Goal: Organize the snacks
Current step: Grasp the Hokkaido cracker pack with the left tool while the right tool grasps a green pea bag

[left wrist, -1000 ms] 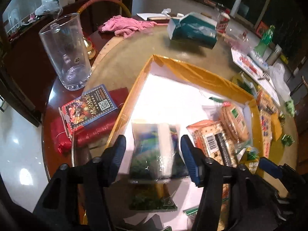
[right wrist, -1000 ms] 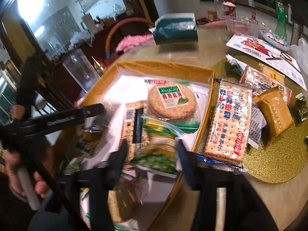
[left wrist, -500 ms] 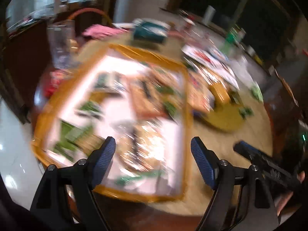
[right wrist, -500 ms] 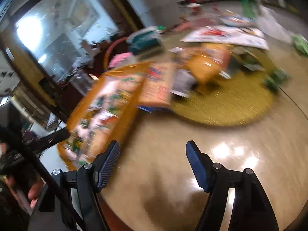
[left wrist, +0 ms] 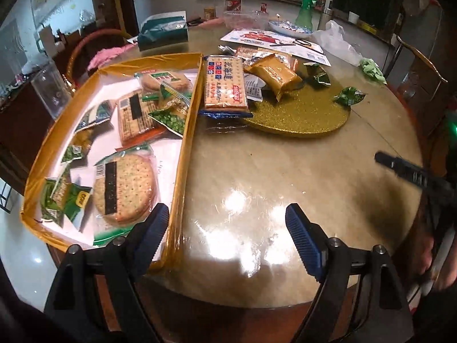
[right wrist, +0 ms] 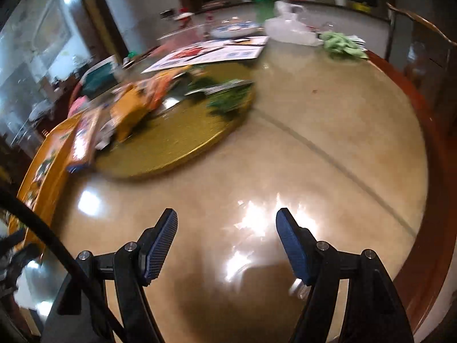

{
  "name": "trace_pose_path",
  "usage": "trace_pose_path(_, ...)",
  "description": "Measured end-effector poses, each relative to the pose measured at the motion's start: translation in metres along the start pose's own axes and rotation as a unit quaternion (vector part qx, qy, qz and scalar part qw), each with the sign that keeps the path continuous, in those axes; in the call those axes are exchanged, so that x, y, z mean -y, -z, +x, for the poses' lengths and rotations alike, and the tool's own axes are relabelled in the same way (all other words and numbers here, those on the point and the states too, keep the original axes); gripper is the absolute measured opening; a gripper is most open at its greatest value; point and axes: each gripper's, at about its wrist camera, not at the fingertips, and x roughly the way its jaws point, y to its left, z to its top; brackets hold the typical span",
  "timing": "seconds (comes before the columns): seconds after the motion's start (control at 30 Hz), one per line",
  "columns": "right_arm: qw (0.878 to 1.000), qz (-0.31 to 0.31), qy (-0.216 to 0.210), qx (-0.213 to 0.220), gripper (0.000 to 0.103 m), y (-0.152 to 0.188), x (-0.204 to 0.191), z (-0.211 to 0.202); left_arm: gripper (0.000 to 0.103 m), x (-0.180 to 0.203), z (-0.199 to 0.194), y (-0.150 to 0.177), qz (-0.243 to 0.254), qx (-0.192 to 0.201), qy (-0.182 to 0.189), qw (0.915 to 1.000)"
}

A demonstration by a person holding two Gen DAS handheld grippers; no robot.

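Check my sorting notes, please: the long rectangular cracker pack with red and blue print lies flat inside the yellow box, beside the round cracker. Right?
Not quite. In the left wrist view the rectangular cracker pack lies outside the yellow box, against its wall, overlapping the gold glitter mat. The round cracker is inside.

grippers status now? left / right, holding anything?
Left gripper: jaws opening, nothing between them, over the bare table.
Right gripper: open, empty, also over bare table.
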Motion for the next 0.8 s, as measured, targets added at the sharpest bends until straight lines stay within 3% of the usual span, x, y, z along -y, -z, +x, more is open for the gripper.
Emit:
trace_pose_path(0.2, 0.996, 0.017, -0.088, -0.017, 0.072, -0.055, 0.028, 0.036, 0.084, 0.003, -0.026, 0.007, 0.003, 0.042, -0.013, 0.999)
trace_pose_path(0.3, 0.992, 0.036, -0.117, -0.026, 0.072, -0.081, 0.038, 0.055, 0.084, 0.008, -0.027, 0.01, 0.006, 0.032, 0.015, 0.9994)
trace_pose_path(0.47, 0.977, 0.083, -0.191, -0.054, 0.072, -0.114, 0.051, 0.083, 0.084, 0.014, -0.027, 0.015, 0.007, 0.028, 0.024, 0.9993)
trace_pose_path(0.57, 0.977, 0.081, -0.187, -0.063, 0.067, -0.124, 0.044, 0.09, 0.084, 0.015, -0.028, 0.017, 0.007, 0.026, 0.024, 0.9994)
trace_pose_path(0.63, 0.983, 0.072, -0.154, -0.071, 0.033, -0.127, 0.037, 0.094, 0.084, 0.015, -0.027, 0.018, 0.005, 0.026, 0.026, 0.9993)
trace_pose_path(0.8, 0.982, 0.091, -0.153, -0.065, 0.033, -0.109, 0.035, 0.085, 0.084, 0.014, -0.025, 0.019, 0.0, 0.022, 0.03, 0.9993)
